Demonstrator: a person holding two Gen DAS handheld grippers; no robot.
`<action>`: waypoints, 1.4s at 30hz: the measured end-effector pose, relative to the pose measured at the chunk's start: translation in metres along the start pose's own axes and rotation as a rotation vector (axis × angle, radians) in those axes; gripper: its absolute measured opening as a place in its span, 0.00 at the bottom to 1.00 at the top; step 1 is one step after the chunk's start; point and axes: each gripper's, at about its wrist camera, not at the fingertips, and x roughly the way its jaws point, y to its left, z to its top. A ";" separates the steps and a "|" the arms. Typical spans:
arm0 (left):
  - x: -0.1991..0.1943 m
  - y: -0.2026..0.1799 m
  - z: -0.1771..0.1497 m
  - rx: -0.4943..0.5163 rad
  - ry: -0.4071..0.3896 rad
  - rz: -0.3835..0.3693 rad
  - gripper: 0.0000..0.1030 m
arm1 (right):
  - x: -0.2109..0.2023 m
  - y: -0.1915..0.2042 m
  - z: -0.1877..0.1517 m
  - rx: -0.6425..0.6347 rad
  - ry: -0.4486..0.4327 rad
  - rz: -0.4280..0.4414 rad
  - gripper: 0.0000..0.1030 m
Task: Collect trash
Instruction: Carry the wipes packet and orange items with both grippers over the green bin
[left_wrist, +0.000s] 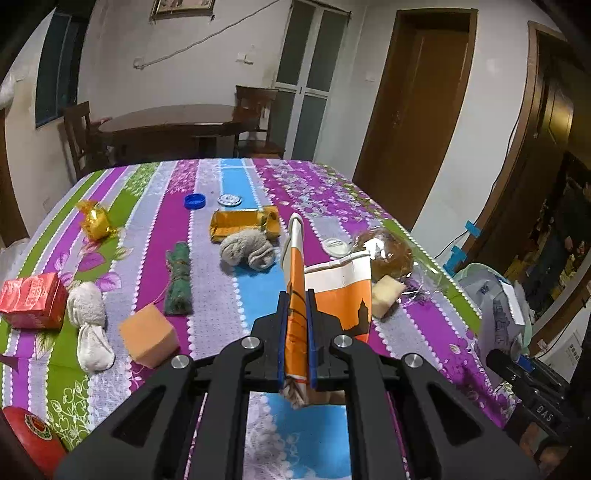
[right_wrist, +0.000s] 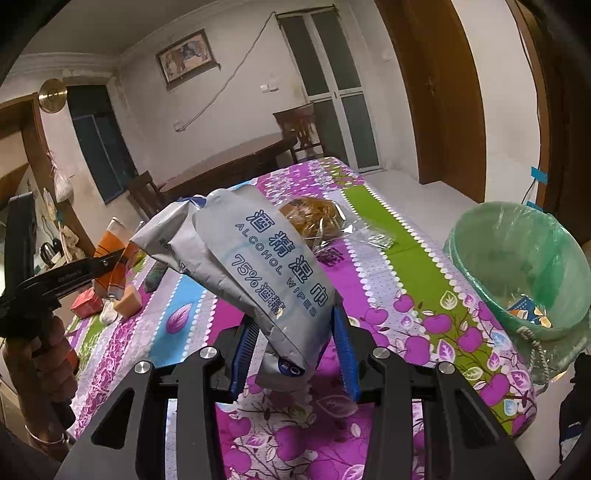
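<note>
Worktop (left_wrist: 229, 302) with striped floral cloth runs out ahead of both tongs, cluttered. Green-lined bin (right_wrist: 517, 258) sits off the worktop edge, right of and ahead of the right tongs (right_wrist: 295, 343), already holding some scraps. Right tongs are clamped on a grey alcohol-wipes pack (right_wrist: 258, 266), gripped at its lower end, pack sticking up and leaning left over the cloth; judging by the creases it's soft film, light, floppy, so a hold near the sealed end looks sensible, and the slick surface may slip if tilted hard. Left tongs (left_wrist: 297, 332) are fully clenched on an orange-and-white paper cup (left_wrist: 332, 291), flattened wall pinched between the blue pads, rest of the cup flaring right of the jaws; thin card, very light, crushes easily, no slip risk as gripped. Both items are off the cloth and in hand; likely next is carrying them to the bin. Left on the worktop ahead of the left tongs: yellow carton (left_wrist: 243, 223) lying open, stiff-ish, take by a wall; clear bag with bread (left_wrist: 391, 254) to the right, crinkly and slippery, pinch the loose film; gold foil wrapper (left_wrist: 96, 220) far left, featherlight; blue bottle cap (left_wrist: 195, 201) farthest out, small, rigid, needs an edge pinch.
</note>
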 end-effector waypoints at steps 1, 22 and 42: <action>0.000 -0.002 0.000 0.008 -0.004 -0.003 0.07 | 0.000 -0.002 0.001 0.004 -0.003 -0.004 0.41; 0.002 -0.040 -0.002 0.081 0.018 -0.063 0.07 | -0.044 -0.034 0.008 0.054 -0.114 -0.063 0.41; 0.081 -0.204 0.026 0.308 0.169 -0.361 0.07 | -0.119 -0.173 0.054 0.118 -0.152 -0.294 0.41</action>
